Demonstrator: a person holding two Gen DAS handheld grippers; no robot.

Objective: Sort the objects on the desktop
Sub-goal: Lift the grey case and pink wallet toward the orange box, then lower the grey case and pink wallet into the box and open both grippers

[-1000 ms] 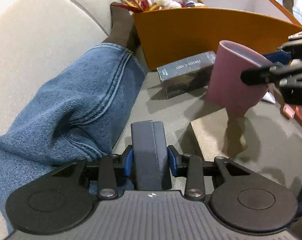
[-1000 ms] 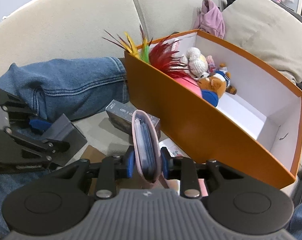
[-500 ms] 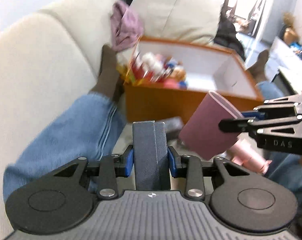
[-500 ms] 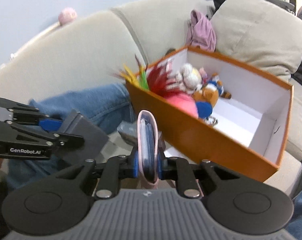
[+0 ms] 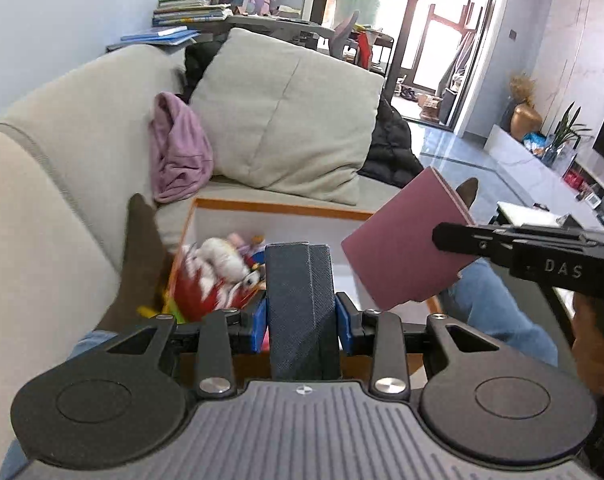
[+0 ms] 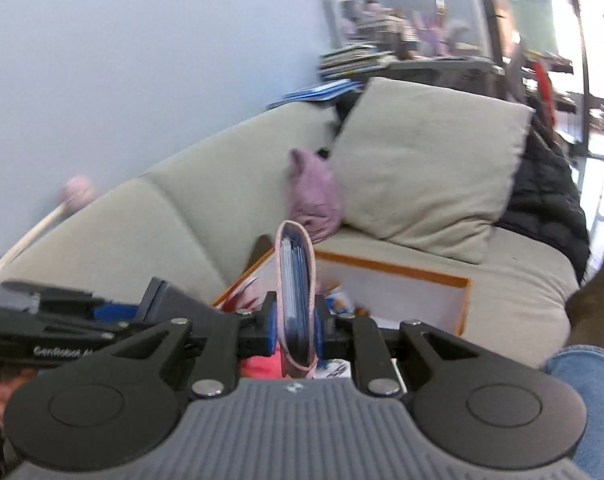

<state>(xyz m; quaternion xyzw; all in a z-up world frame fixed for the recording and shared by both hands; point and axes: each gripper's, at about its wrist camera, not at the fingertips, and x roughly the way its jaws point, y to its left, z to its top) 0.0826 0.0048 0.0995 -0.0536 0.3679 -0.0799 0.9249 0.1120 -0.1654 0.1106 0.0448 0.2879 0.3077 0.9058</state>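
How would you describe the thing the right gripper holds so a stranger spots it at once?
Find the orange box on the beige sofa. Above its right side, the right gripper pinches a flat pink wallet edge-up, with dark cards showing inside. The left gripper holds a dark grey case instead, thicker and textured.

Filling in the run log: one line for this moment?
left gripper: shut on grey case | right gripper: shut on pink wallet | both near orange box
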